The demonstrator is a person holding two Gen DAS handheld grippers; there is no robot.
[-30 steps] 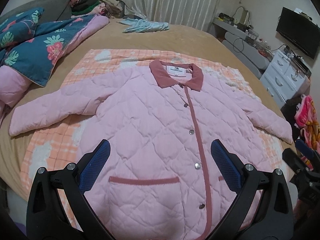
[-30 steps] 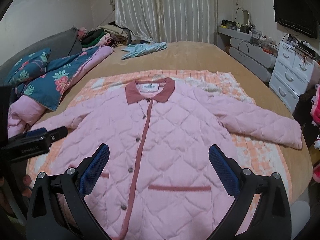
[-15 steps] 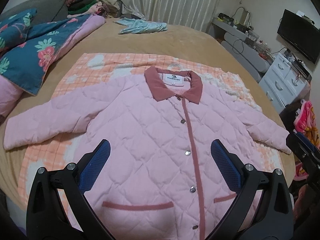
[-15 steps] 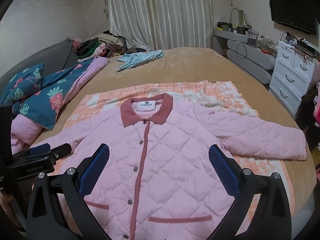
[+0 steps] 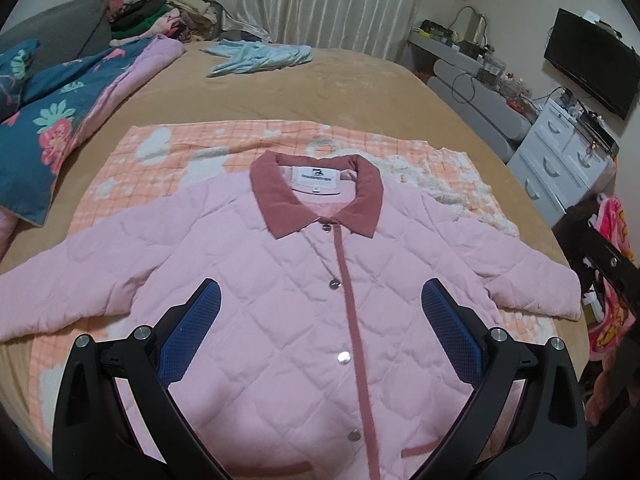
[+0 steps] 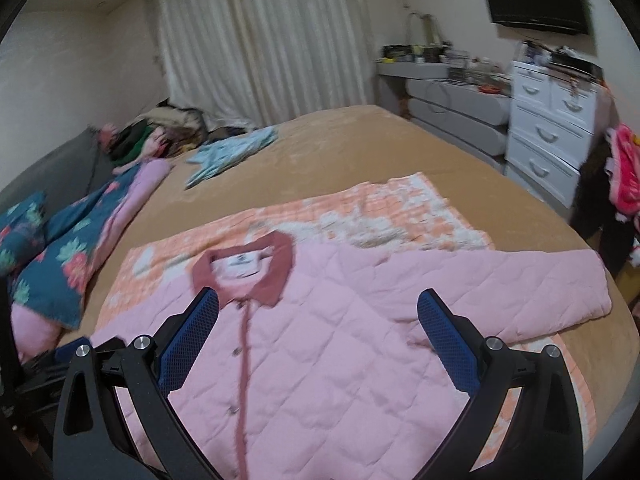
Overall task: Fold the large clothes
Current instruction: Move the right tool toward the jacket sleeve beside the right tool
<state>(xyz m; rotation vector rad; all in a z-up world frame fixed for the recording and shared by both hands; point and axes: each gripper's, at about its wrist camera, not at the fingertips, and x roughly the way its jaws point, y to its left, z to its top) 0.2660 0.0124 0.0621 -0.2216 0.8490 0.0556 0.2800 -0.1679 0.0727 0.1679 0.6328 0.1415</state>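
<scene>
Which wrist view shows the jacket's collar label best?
The left wrist view: the white collar label sits sharp and near centre, its dark logo visible though unreadable. In the right wrist view the same label is motion-blurred, seen at an angle, just above the tongs' left finger.

— What fills the room?
— A wide bed (image 5: 340, 92) under a tan cover, pale pleated curtains (image 5: 320, 4) closed behind it.
— And along the right wall?
— A white chest of drawers (image 5: 560, 164), a low grey unit (image 6: 456, 116) cluttered with cables, and a dark television (image 5: 590, 60) mounted above. Walls are plain cream.
</scene>
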